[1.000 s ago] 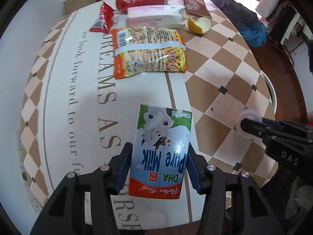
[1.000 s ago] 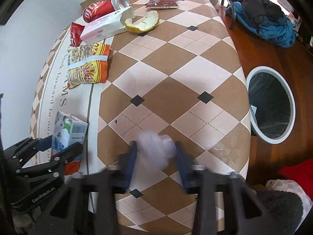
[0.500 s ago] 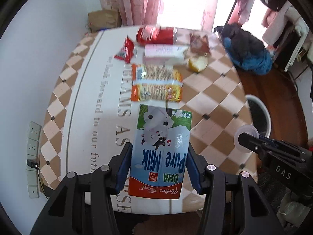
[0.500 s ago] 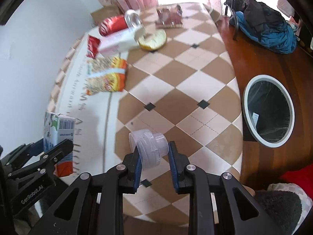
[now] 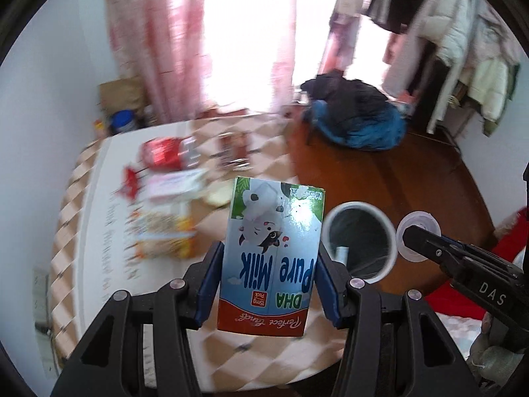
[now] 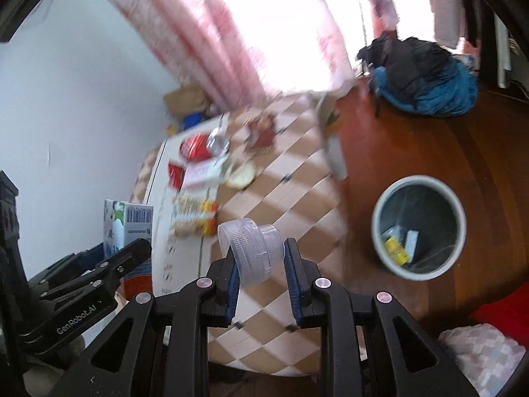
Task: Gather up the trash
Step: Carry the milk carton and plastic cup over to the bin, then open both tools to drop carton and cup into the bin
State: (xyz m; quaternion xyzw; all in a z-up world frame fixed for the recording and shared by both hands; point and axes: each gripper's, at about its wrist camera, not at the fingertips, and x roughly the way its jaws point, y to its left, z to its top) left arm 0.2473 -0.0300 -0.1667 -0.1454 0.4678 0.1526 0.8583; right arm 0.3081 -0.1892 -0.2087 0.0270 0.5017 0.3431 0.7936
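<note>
My left gripper (image 5: 269,276) is shut on a blue and white milk carton (image 5: 272,251), held well above the table (image 5: 231,357). That carton (image 6: 127,226) also shows at the left of the right wrist view, clamped in the left gripper (image 6: 99,264). My right gripper (image 6: 261,261) is shut on a clear plastic cup (image 6: 251,251) lying on its side between the pads. In the left wrist view the cup (image 5: 418,240) and the right gripper (image 5: 426,241) sit at the right. A white-rimmed trash bin (image 6: 418,228) stands on the floor to the right, with scraps inside; the bin (image 5: 360,246) shows beyond the carton.
Blurred litter lies at the table's far end: a red can (image 5: 163,155), a red wrapper (image 5: 132,182), a pink box (image 5: 175,183), an orange snack bag (image 5: 165,235), a brown packet (image 5: 233,152) and a fruit piece (image 6: 243,173). A blue and black clothes heap (image 6: 420,76) lies on the wooden floor.
Both grippers have risen from the tabletop, lifting the milk carton and the plastic cup. The views now tip up toward the curtain and floor, and the bin is closer to the middle.
</note>
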